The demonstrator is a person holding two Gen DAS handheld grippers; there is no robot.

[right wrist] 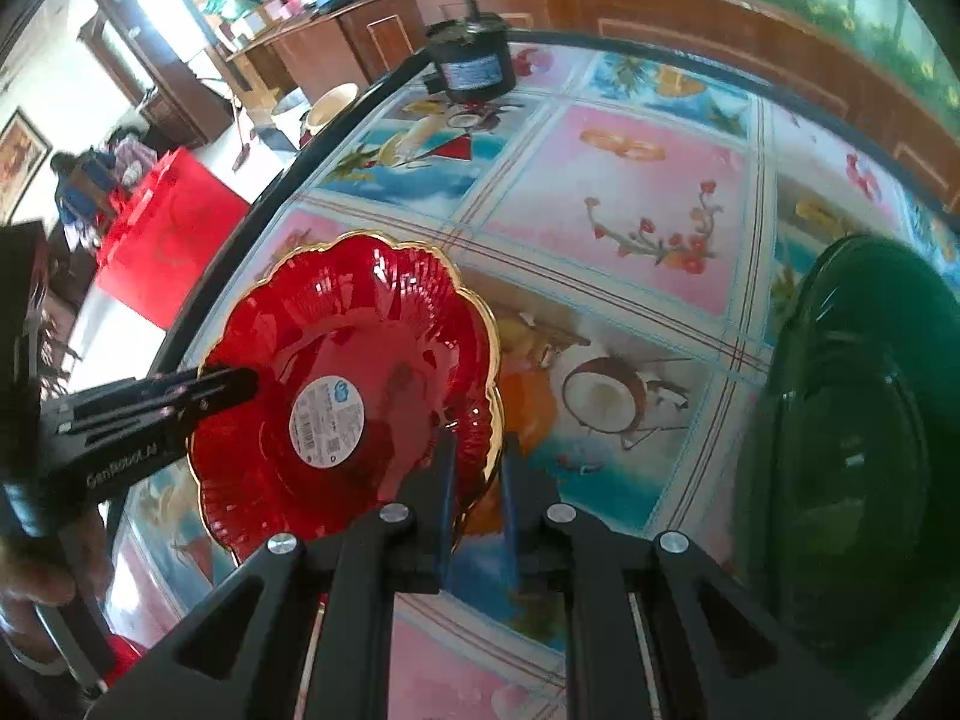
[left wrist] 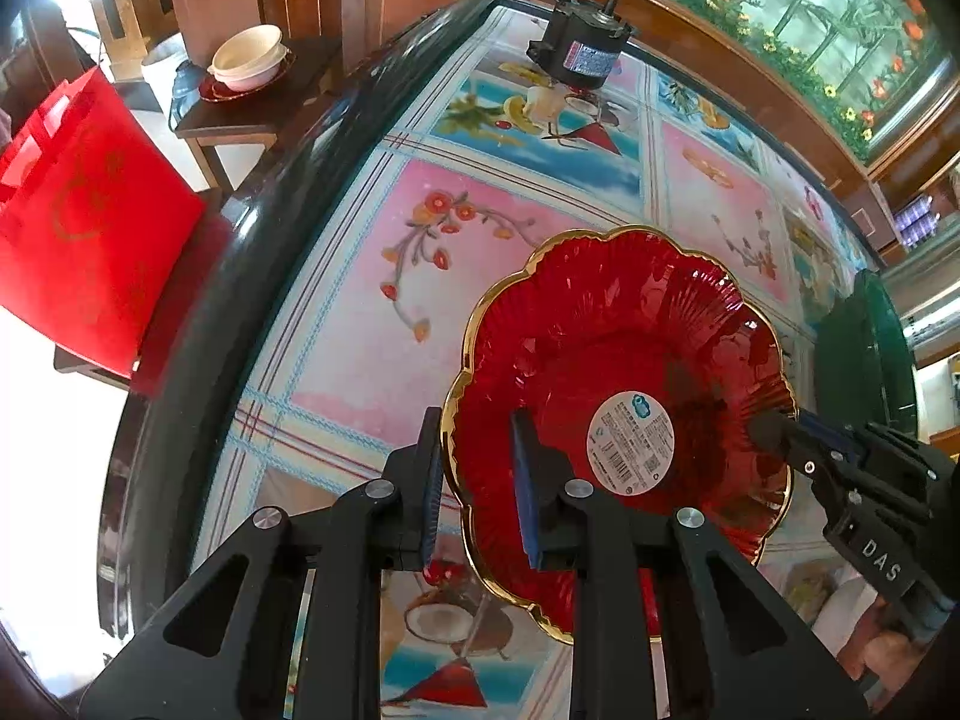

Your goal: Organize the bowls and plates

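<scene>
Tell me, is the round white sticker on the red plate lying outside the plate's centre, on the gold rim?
No, the white sticker sits in the middle well of the red plate, away from its gold rim.

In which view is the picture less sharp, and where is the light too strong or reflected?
Right wrist view: softer overall, and the green plate at the right edge is blurred. Left wrist view: sharper; the lower left beyond the table edge is washed out white. Both views: glare streaks on the red plate, and straight lines curve.

"DAS" on the right gripper (left wrist: 774, 429) — "GenRobot.AI", blurred, on the left gripper (right wrist: 240, 384)
</scene>
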